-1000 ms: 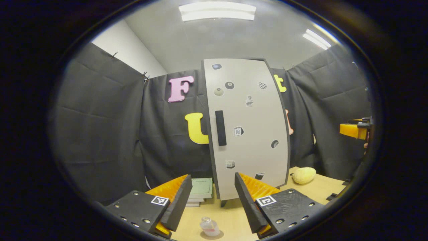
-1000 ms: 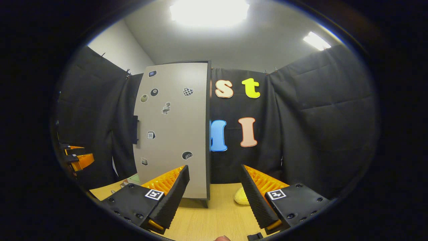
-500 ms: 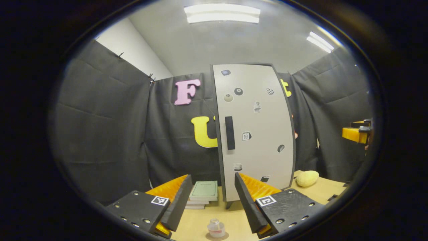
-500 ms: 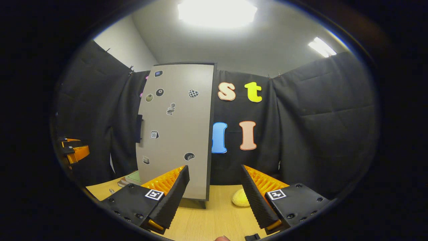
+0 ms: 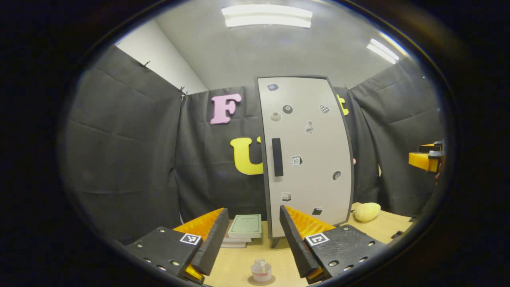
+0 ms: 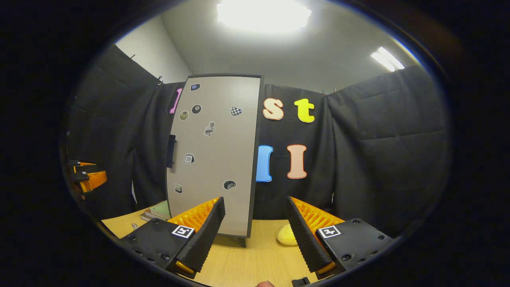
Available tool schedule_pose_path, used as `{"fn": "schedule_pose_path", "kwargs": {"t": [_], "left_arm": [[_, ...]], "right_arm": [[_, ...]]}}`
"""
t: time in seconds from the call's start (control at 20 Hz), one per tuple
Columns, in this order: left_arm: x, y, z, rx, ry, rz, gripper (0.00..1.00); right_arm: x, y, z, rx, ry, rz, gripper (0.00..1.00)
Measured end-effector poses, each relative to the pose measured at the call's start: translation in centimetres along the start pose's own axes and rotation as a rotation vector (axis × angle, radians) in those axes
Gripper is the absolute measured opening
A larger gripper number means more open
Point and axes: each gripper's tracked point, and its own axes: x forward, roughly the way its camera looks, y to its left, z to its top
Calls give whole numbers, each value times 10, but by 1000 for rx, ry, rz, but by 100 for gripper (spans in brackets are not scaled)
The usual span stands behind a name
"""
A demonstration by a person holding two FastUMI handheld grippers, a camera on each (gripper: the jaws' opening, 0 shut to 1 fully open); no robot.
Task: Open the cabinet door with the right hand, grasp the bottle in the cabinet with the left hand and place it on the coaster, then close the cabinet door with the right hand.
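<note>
The tall grey cabinet (image 5: pixel 306 159) stands on the wooden table with its door shut and its dark handle (image 5: pixel 277 157) on the left side. A small clear bottle (image 5: pixel 261 270) stands on a round coaster (image 5: pixel 261 280) just below and between the fingers of my left gripper (image 5: pixel 253 217), which is open and empty. The right gripper (image 5: pixel 424 159) shows at the far right edge of the left gripper view. In the right gripper view my right gripper (image 6: pixel 255 207) is open, empty and well short of the cabinet (image 6: pixel 215 159). The left gripper (image 6: pixel 89 177) hangs at that view's left edge.
A stack of books (image 5: pixel 245 229) lies left of the cabinet's foot, and also shows as books (image 6: pixel 157 211) in the right gripper view. A yellow lumpy object (image 5: pixel 366 211) lies on the table (image 5: pixel 382 229) to the cabinet's right. Black cloth walls close in the booth.
The cabinet has drifted right in both views and looks slightly smaller, so both grippers have shifted a little. The bottle stays on the coaster. The door stays shut.
</note>
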Motion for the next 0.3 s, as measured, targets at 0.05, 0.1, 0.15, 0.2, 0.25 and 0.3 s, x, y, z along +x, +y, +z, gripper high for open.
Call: {"fn": "schedule_pose_path", "kwargs": {"t": [0.05,0.1,0.15,0.2,0.25,0.3], "left_arm": [[0,1,0,2,-1,-2,80],[0,3,0,6,0,0,81],[-1,5,0,10,0,1,82],[0,5,0,11,-1,0,82],[1,7,0,10,-1,1,82],[0,8,-1,8,-1,1,82]], "right_arm": [[-2,0,0,1,-1,-1,97],[-3,0,1,1,-1,-3,97],[-5,1,1,1,-3,-3,97],[-6,1,3,3,-6,-4,95],[-6,3,5,3,-7,-5,97],[-7,3,5,3,-9,-5,95]]}}
